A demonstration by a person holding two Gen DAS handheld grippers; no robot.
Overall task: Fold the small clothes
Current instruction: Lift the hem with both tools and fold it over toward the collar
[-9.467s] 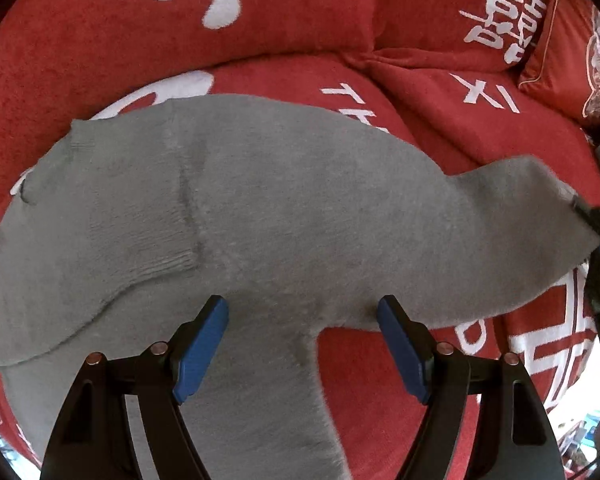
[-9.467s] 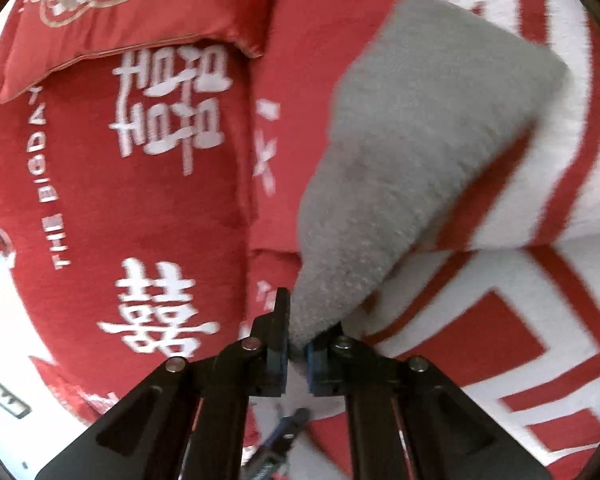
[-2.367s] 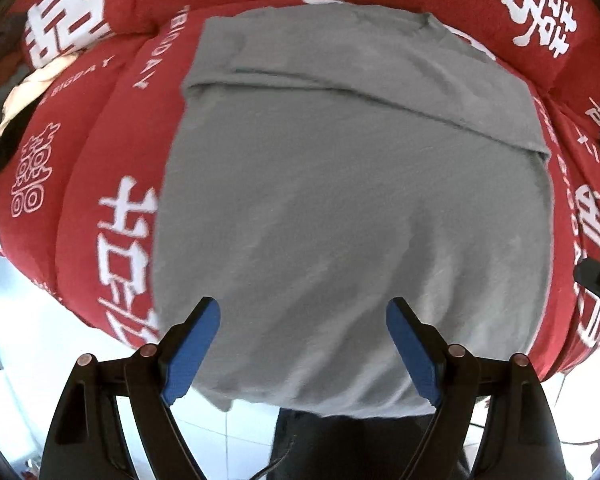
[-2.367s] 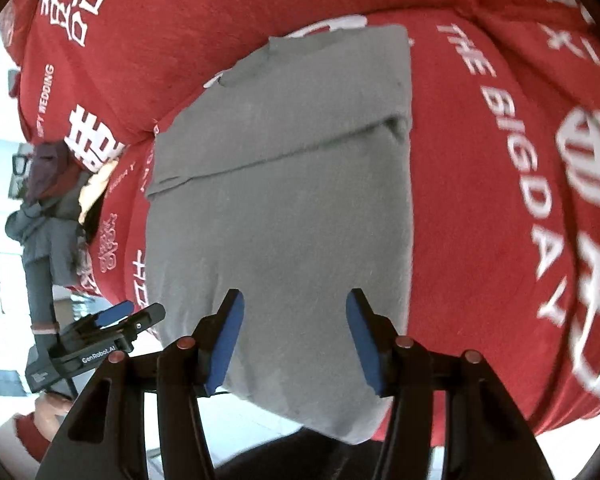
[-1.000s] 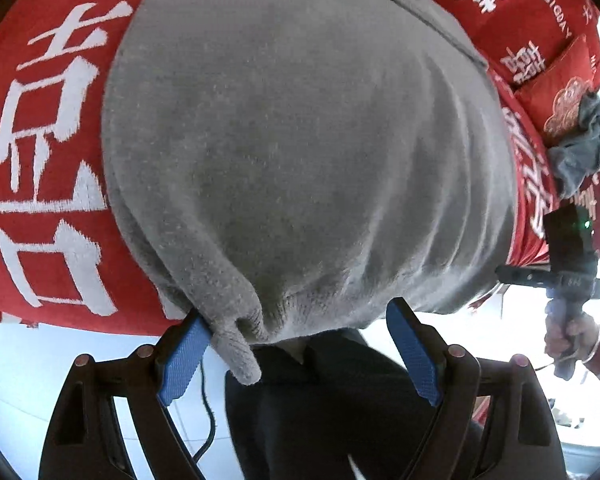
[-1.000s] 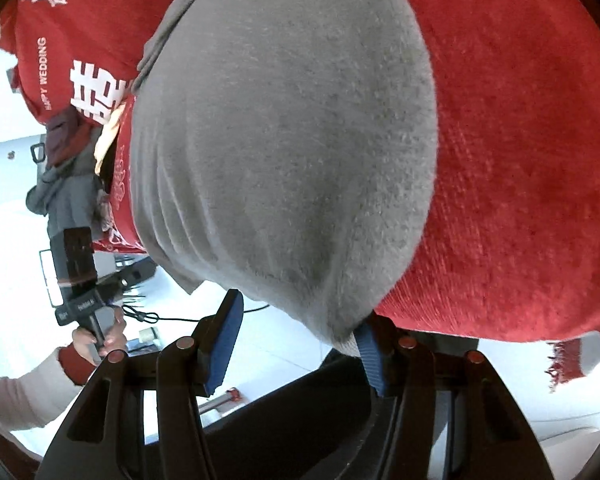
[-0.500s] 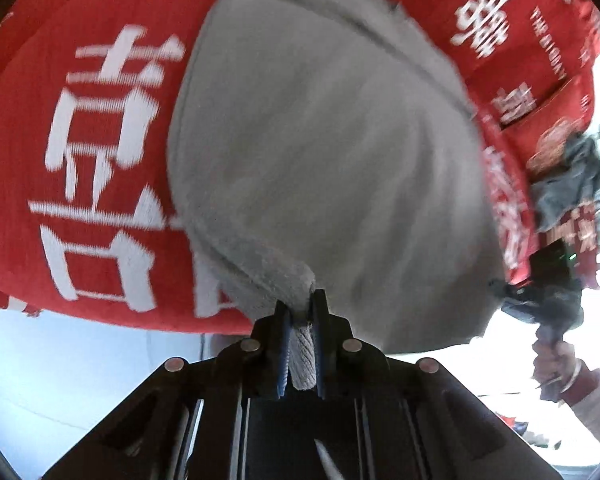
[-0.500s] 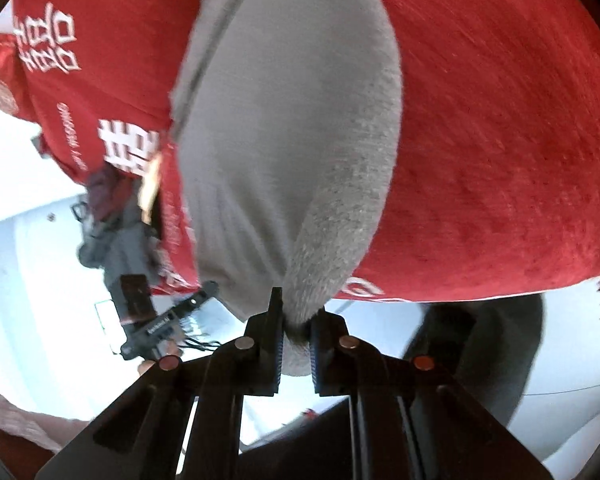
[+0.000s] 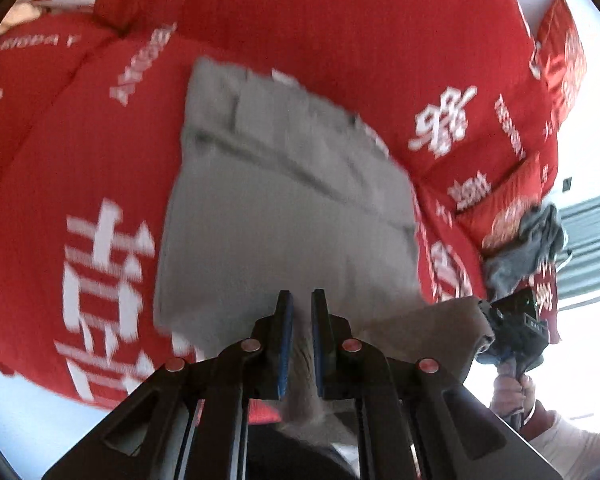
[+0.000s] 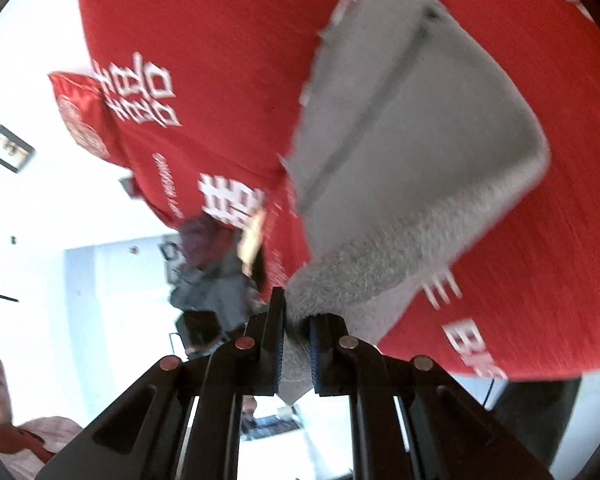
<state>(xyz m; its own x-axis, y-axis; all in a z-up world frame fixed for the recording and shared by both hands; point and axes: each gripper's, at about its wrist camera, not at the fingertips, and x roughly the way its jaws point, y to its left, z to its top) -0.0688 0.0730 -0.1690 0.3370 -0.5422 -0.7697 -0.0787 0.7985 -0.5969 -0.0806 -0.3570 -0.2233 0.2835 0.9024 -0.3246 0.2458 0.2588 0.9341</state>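
Observation:
A grey knitted garment [image 9: 276, 208] lies on a red sofa cover, its sleeves folded in across the top. My left gripper [image 9: 299, 312] is shut on the garment's near hem at its left corner and holds it raised. My right gripper [image 10: 296, 320] is shut on the same hem at the right corner; the garment [image 10: 412, 128] stretches away from it. The right gripper also shows in the left wrist view [image 9: 512, 328], holding the lifted hem edge taut between the two grippers.
The red sofa cover [image 9: 80, 152] with white characters fills both views. A red cushion [image 9: 556, 52] and a crumpled grey cloth [image 9: 528, 248] lie at the right end. A pile of dark clothes [image 10: 212, 264] sits at the other end. White floor lies below the sofa edge.
Both grippers closed on the hem half a second ago and have since lifted it up and forward over the garment; the hem now hangs taut between them.

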